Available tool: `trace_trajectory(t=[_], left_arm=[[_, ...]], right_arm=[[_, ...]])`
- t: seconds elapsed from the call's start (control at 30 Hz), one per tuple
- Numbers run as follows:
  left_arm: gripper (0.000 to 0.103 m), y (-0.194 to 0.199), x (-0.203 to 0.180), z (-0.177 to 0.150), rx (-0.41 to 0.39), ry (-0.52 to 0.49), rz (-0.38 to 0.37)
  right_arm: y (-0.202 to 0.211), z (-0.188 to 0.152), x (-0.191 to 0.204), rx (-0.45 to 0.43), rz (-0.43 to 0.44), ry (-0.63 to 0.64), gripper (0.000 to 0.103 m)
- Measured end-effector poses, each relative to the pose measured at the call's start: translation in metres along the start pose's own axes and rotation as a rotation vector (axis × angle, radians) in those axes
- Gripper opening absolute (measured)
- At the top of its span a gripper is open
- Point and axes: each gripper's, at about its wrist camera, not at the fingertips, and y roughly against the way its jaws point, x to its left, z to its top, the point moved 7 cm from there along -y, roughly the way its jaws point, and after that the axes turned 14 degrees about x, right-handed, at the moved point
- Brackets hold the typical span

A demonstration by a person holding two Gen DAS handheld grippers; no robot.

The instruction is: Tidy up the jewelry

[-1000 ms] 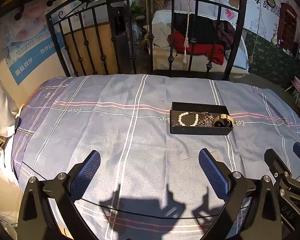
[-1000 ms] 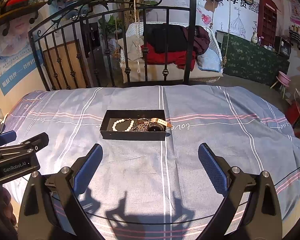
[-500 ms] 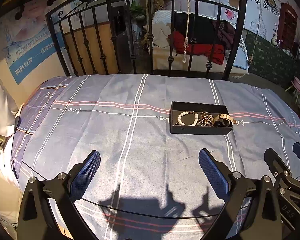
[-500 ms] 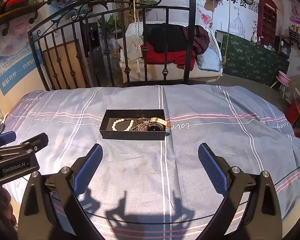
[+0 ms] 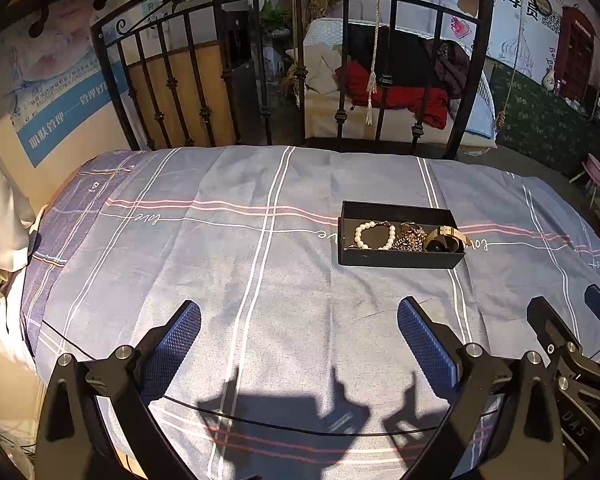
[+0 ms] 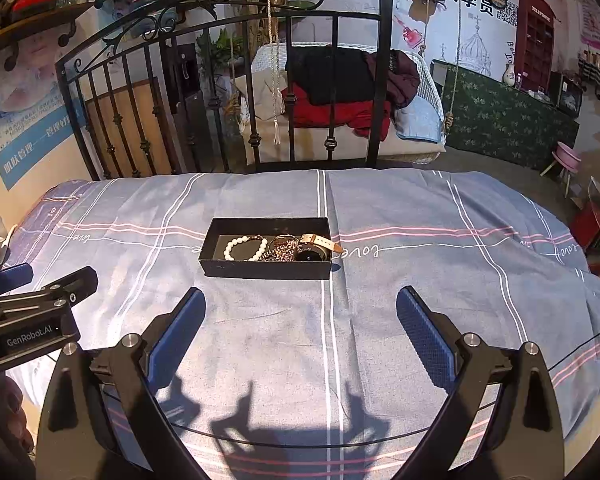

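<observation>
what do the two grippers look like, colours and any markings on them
Both look alike: the left gripper and right gripper have black angular frames with silver screw heads, and fingers faced with blue dimpled pads. A thin black cable runs between each pair of fingers. The left gripper's body reads "GenRobot.AI" in white.

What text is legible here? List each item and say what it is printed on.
"GenRobot.AI": white lettering on the black left gripper body, right wrist view.
"love": white script on the grey-blue striped bedsheet, seen upside down beside the black rectangular jewelry tray.
"DAS": partial letters on the black right gripper body, left wrist view.
"TELEPHONE": on the red phone-booth cabinet, barely legible.
Chinese wall-poster text: too distorted to read.
</observation>
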Motion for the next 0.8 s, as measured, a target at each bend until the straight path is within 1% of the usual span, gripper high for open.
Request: trace_trajectory(t=[0.2,0.4,0.5,0.6,0.7,0.73,0.8], left_arm=[[0.097,0.000,0.001,0.000,0.000,0.005,-0.001],[0.097,-0.001,0.003,-0.001,0.001,0.012,0.015],[0.097,-0.003,0.003,-0.002,0.003,0.020,0.008],[0.097,0.001,0.005,-0.003,-0.031,0.019,0.037],[0.097,0.010,0.011,-0.003,-0.096,0.044,0.092],[0.097,0.012,0.012,-0.003,-0.108,0.049,0.098],[0.097,0.013,0.014,-0.002,-0.109,0.055,0.088]], right_arm=[[0.000,0.000,0.000,0.002,0.002,-0.001,0.095],[0.000,0.000,0.000,0.000,0.000,-0.001,0.095],[0.000,0.000,0.000,-0.002,-0.002,0.000,0.095],[0.000,-0.001,0.001,-0.001,-0.002,0.000,0.095],[0.000,-0.001,0.001,-0.002,-0.003,0.000,0.095],[0.000,0.000,0.000,-0.002,-0.003,0.000,0.095],[0.000,0.000,0.000,-0.002,-0.006,0.000,0.095]])
